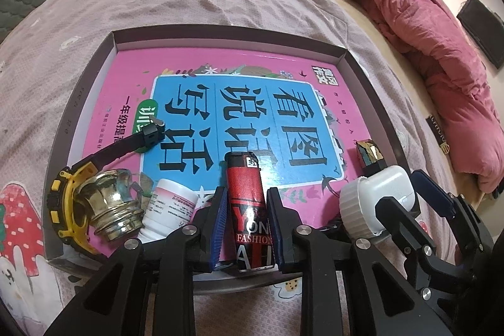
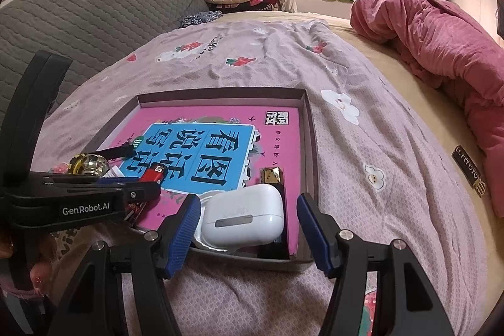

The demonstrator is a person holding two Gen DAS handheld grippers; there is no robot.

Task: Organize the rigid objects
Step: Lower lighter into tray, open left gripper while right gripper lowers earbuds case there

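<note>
Tray [image 1: 78,90] already holds the watch [image 1: 67,203], knob [image 1: 110,203], bottle [image 1: 170,207], earbud case [image 2: 242,214] and lighter [image 1: 249,210], so we judge the sorting nearly done. Our left gripper [image 1: 247,227] brackets the lighter with pads [image 1: 220,225] seemingly just off it, and our right gripper [image 2: 249,230] stands wide, empty, around the case.

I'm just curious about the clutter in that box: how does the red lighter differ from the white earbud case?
The red lighter is slim, long and printed with black lettering; the white earbud case is rounded, squat and plain. The lighter sits between the left gripper's close-set pads; the case lies between the right gripper's wide-open pads, untouched. Both rest on the pink book inside the shallow box.
</note>
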